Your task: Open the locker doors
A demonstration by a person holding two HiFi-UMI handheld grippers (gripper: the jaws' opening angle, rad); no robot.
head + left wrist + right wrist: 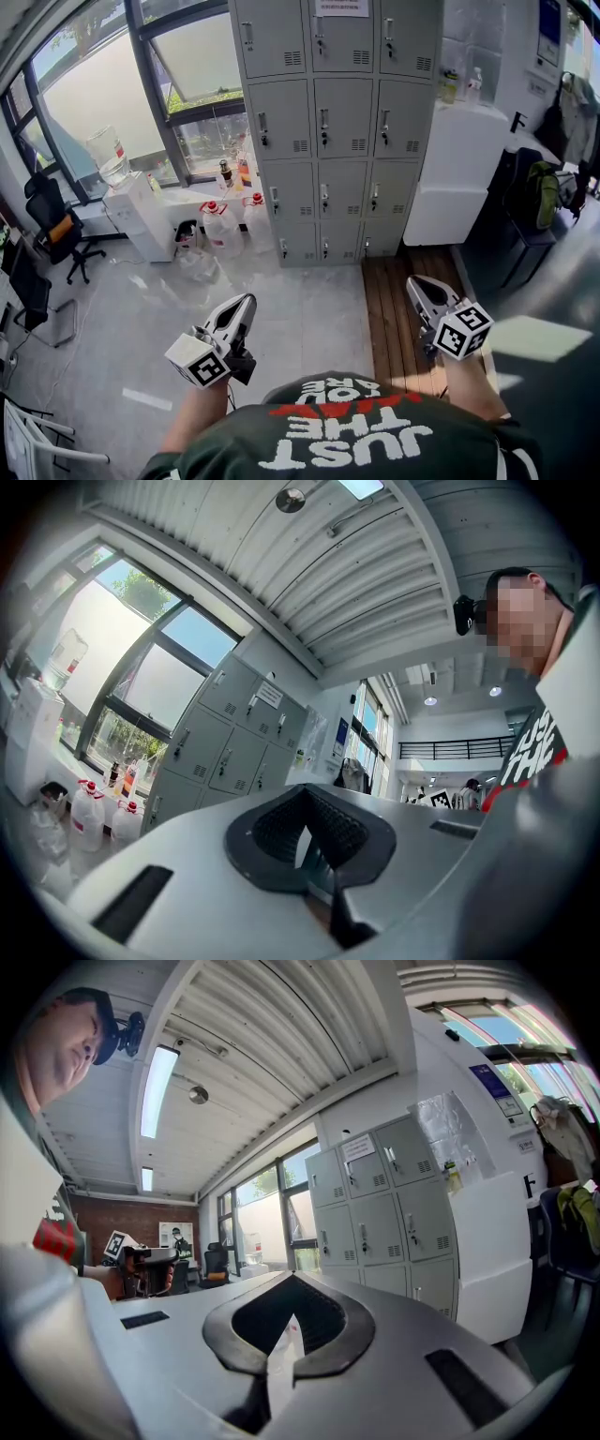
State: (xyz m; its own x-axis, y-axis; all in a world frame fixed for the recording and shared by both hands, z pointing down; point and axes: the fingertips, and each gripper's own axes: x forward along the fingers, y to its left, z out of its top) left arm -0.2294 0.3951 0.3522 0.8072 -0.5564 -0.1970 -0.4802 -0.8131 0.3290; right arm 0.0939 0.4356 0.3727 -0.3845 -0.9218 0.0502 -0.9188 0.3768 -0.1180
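Observation:
The grey bank of lockers (323, 122) stands against the far wall with all its doors closed; it also shows in the left gripper view (234, 733) and the right gripper view (384, 1213). Each door has a small handle and a vent. My left gripper (246, 302) is held low near my body, well short of the lockers, its jaws together with nothing in them (303, 799). My right gripper (417, 281) hangs at about the same distance on the right, shut and empty (286, 1283).
A water dispenser (131, 211) and several plastic bottles (230, 220) stand left of the lockers below the window. A black office chair (56, 225) is at far left. A white cabinet (459, 187) adjoins the lockers on the right, with a chair holding bags (539, 202) beyond.

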